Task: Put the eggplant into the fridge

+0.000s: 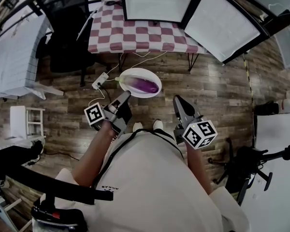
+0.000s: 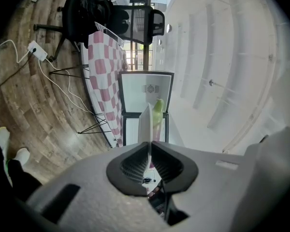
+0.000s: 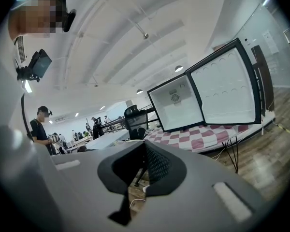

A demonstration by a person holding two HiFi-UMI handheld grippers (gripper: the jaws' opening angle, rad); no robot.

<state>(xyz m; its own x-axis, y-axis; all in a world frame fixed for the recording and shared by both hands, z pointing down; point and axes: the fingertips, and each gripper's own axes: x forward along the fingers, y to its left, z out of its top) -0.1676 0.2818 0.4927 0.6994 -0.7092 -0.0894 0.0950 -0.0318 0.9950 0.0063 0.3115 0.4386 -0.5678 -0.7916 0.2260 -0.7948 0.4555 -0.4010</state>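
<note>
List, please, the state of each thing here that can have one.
fridge: door open
eggplant: lying on the plate, not yet in the fridge
plate: held by its rim, above the floor
left gripper: shut on the plate
right gripper: shut, empty

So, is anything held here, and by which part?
The left gripper pinches the white plate by its near rim; the eggplant lies on it. The right gripper holds nothing.
</note>
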